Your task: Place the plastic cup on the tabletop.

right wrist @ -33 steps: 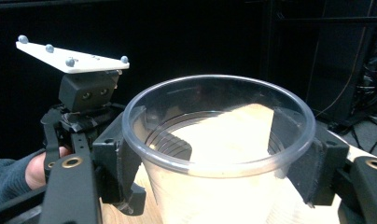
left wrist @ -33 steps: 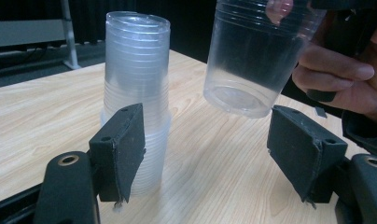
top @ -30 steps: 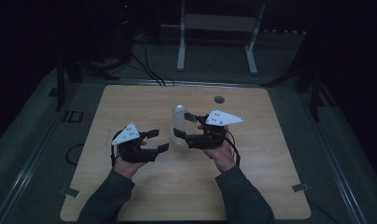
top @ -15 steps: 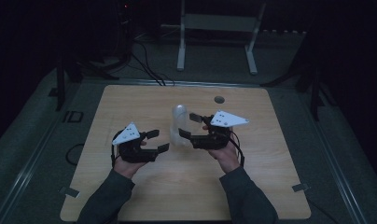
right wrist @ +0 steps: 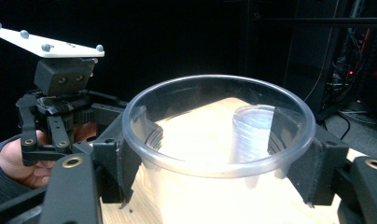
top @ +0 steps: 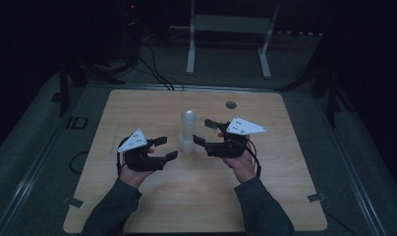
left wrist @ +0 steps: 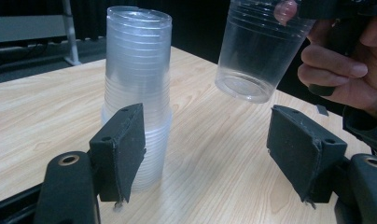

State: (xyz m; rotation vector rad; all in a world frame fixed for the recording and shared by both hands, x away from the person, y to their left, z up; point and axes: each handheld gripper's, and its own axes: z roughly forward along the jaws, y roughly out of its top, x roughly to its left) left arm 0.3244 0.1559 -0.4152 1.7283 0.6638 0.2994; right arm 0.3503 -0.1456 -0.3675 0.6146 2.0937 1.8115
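Note:
A tall stack of clear plastic cups stands upright mid-table. In the left gripper view the stack rises just behind one of my pads. My left gripper is open and holds nothing, its jaws just left of the stack's base. My right gripper is just right of the stack. It is shut on a single clear cup, its jaws pressed on the sides. That cup hangs tilted above the table, apart from the stack.
The wooden table has a small dark round spot near its far edge. A white metal stand and cables lie on the dark floor beyond. A hand holds the right gripper.
My right gripper has drawn a little to the right, away from the stack, with the single cup in it. The left gripper has hardly moved.

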